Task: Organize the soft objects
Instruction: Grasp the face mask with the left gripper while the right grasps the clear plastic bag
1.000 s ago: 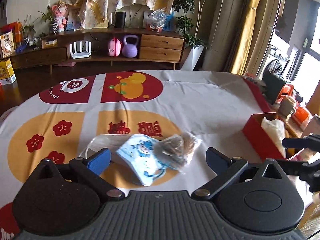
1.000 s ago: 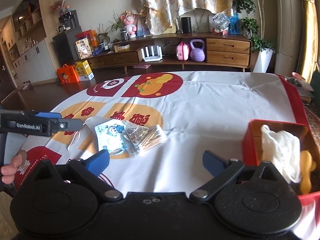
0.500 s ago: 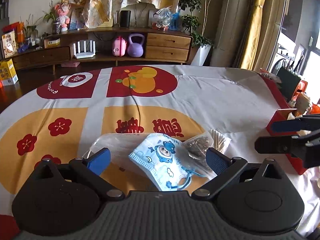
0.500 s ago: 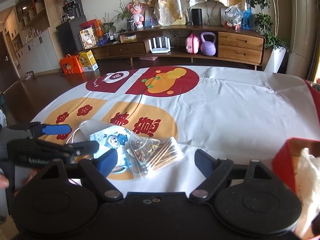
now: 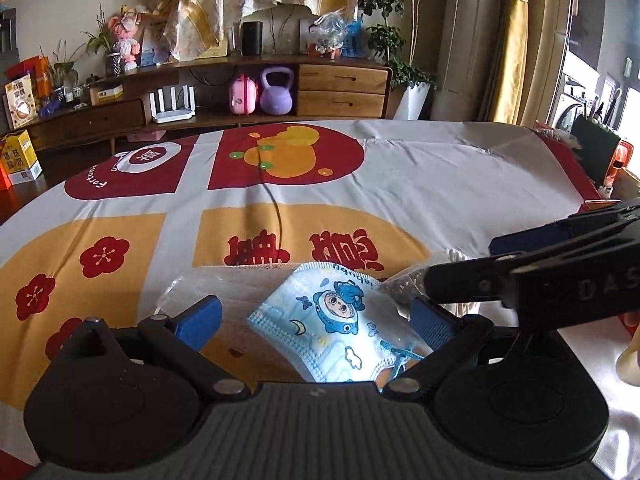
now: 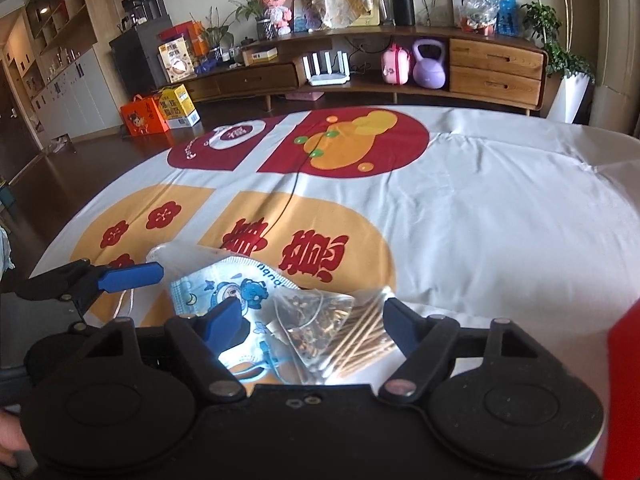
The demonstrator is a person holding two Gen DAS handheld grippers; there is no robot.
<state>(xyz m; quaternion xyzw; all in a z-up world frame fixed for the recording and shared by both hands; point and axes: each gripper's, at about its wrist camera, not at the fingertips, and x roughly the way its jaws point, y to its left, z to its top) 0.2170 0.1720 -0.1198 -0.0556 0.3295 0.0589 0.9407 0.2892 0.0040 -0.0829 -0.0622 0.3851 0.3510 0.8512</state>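
Both claws are low over the near edge of the table (image 6: 500,220), converging on one small heap of items. The left claw (image 5: 316,316) stands with its blue pads apart, bracketing a child's face mask (image 5: 340,320) printed with a blue cartoon figure; nothing is clamped. The right claw (image 6: 312,316) is likewise spread, its pads either side of a clear pyramid sachet (image 6: 316,320) of loose dried material and a clear packet of cotton swabs (image 6: 360,340) lying against it. The mask rests on the tablecloth, partly on top of a clear plastic sleeve (image 5: 224,284), with the sachet touching its right edge. In my judgement the overlap explains the posture: each claw is lined up on its own item so the heap can be separated, the mask being the soft object most likely due for sorting. A red edge at the far right of the right wrist view may be a container, but too little shows to confirm. Legible writing: "DAS" on the right tool's arm in the left wrist view; partial "Fort" on the tablecloth's red panel; large red Chinese characters on the yellow panel, inverted from here; mask-edge lettering too small to read.
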